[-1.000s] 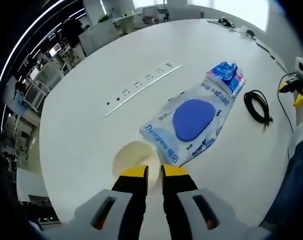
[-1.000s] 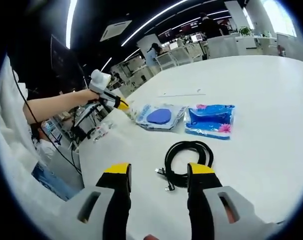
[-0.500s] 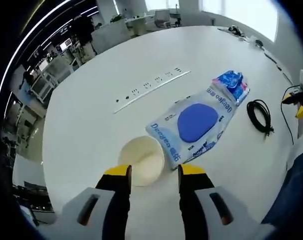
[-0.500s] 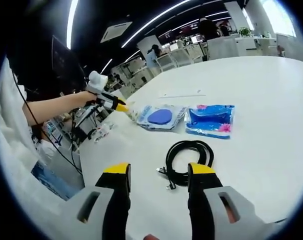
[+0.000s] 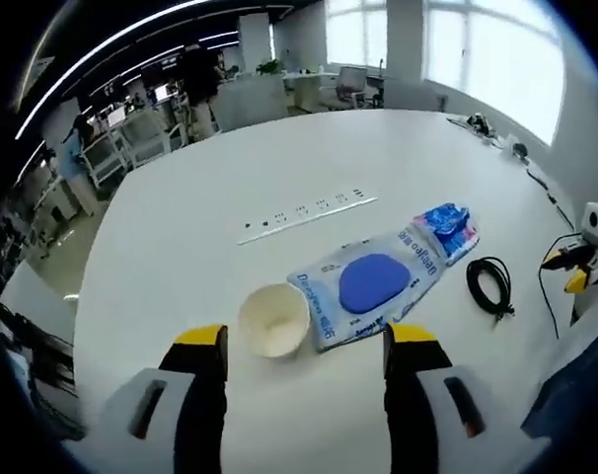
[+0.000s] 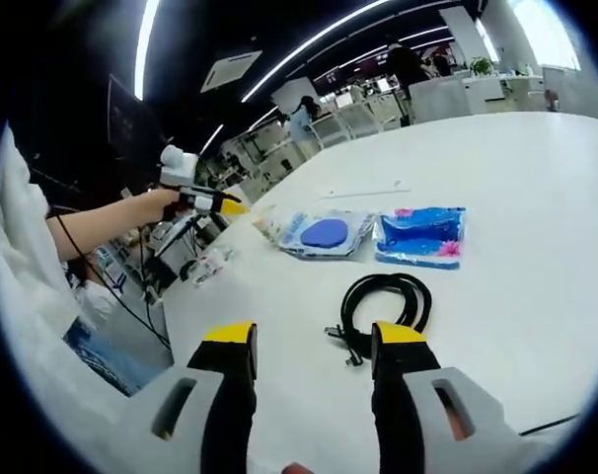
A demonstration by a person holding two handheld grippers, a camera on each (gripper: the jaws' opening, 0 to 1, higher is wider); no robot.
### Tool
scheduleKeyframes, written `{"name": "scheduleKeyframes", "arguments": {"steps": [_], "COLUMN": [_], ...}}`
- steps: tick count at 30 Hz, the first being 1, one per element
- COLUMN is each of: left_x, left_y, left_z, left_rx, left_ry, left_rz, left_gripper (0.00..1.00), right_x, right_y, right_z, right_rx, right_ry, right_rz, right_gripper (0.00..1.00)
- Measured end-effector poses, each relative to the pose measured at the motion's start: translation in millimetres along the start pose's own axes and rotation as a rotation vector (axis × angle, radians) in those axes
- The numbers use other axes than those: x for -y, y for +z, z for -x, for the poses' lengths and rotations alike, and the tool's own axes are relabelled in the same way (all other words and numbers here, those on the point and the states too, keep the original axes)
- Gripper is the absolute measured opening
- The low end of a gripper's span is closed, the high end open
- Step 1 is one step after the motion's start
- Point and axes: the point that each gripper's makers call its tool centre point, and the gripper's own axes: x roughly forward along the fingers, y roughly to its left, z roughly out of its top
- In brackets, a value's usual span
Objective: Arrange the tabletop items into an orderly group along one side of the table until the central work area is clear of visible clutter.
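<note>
Left gripper view: jaws of left gripper point(image 5: 307, 346) wide, empty; paper cup point(image 5: 273, 319) at 12 o'clock, touching "Deejeo" pouch point(image 5: 370, 287). Right gripper point(image 6: 312, 341) wide, cable point(image 6: 383, 303) ahead.

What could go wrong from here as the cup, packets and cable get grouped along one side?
The paper cup stands free between the open left gripper jaws, touching the clear packet; a push might tip it. The loose black cable ahead of the open right gripper could uncoil or drag when lifted.
</note>
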Motion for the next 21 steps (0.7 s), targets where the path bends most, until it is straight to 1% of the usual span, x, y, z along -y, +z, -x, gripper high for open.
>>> {"name": "scheduleKeyframes", "arguments": {"steps": [6, 10, 15, 21], "left_x": [5.6, 4.9, 2.4, 2.9], "left_y": [1.5, -0.6, -6.8, -14.4], "left_z": [18, 30, 39, 44], "left_rx": [0.057, 0.086, 0.089, 0.085], "left_ry": [-0.007, -0.004, 0.010, 0.019], "left_rz": [0.009, 0.026, 0.026, 0.019], "left_gripper": [0.75, 0.77, 0.77, 0.77], "right_x": [-8, -9, -8, -6], "right_y": [-8.0, -12.4, -12.3, -10.4], "right_z": [5, 9, 11, 12], "right_rx": [-0.002, 0.001, 0.021, 0.031], "right_ry": [0.004, 0.000, -0.002, -0.007], "right_rz": [0.001, -0.008, -0.036, -0.046], "right_gripper": [0.45, 0.45, 0.45, 0.45]}}
